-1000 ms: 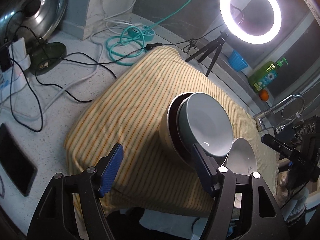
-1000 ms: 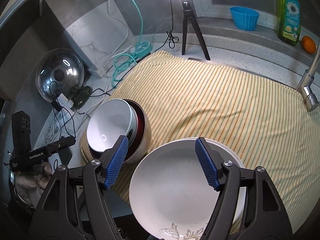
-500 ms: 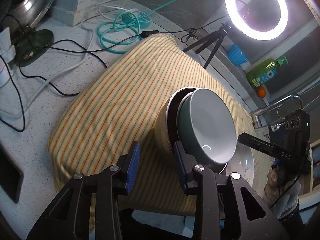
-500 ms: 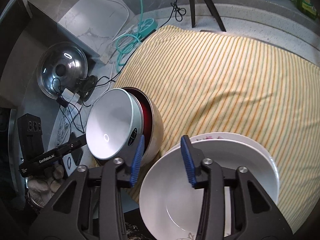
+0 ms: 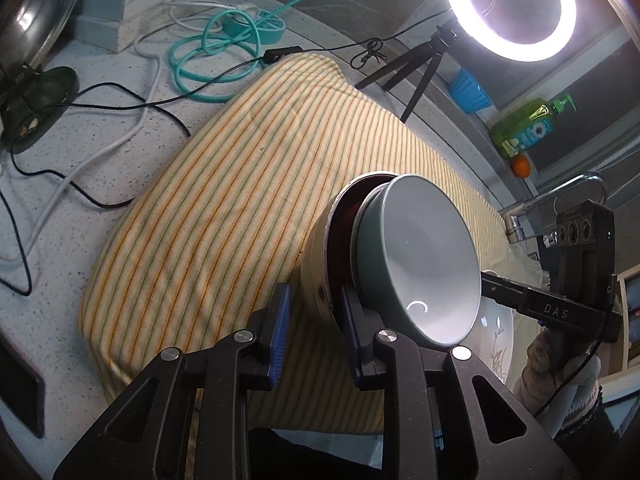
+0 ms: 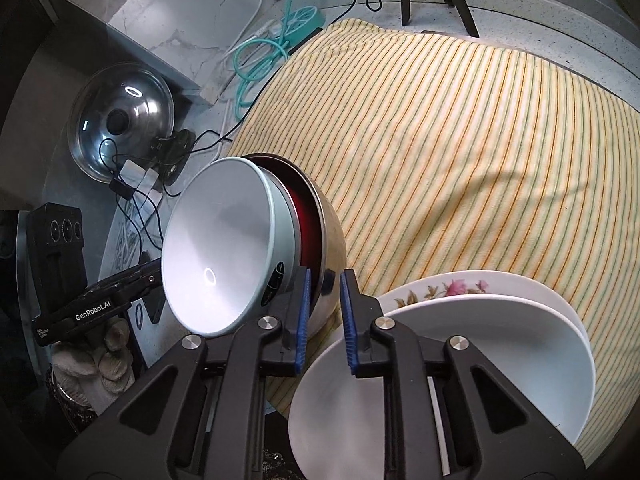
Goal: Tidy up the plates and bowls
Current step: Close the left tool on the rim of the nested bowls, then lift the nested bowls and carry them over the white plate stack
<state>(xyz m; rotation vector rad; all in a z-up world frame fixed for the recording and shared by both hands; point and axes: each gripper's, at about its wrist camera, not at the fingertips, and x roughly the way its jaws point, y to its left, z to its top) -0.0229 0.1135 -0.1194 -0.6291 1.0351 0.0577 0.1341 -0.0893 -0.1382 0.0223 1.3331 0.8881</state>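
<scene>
A stack of nested bowls sits on the striped cloth point(image 5: 224, 208): a pale grey-green bowl point(image 5: 420, 256) inside a dark red one point(image 5: 348, 216) inside a steel bowl point(image 5: 316, 256). The stack also shows in the right wrist view, grey-green bowl point(image 6: 216, 252), steel bowl point(image 6: 332, 252). My left gripper point(image 5: 314, 322) is narrowed around the stack's near rim, a gap still showing. My right gripper point(image 6: 325, 312) is narrowed around the steel bowl's rim beside two stacked plates: a plain white plate point(image 6: 440, 364) on a floral plate point(image 6: 460, 284).
Cables and a teal hose point(image 5: 216, 60) lie on the speckled counter point(image 5: 80, 152) at left. A pot lid point(image 6: 120, 120) leans at the back left. A ring light on a tripod point(image 5: 508, 4), a soap bottle point(image 5: 524, 128) and a faucet point(image 5: 560, 192) stand at the back right.
Both grippers have closed from wide open to narrow and moved in on the bowl stack's rim. The right gripper shifted left, off the plates toward the steel bowl.
</scene>
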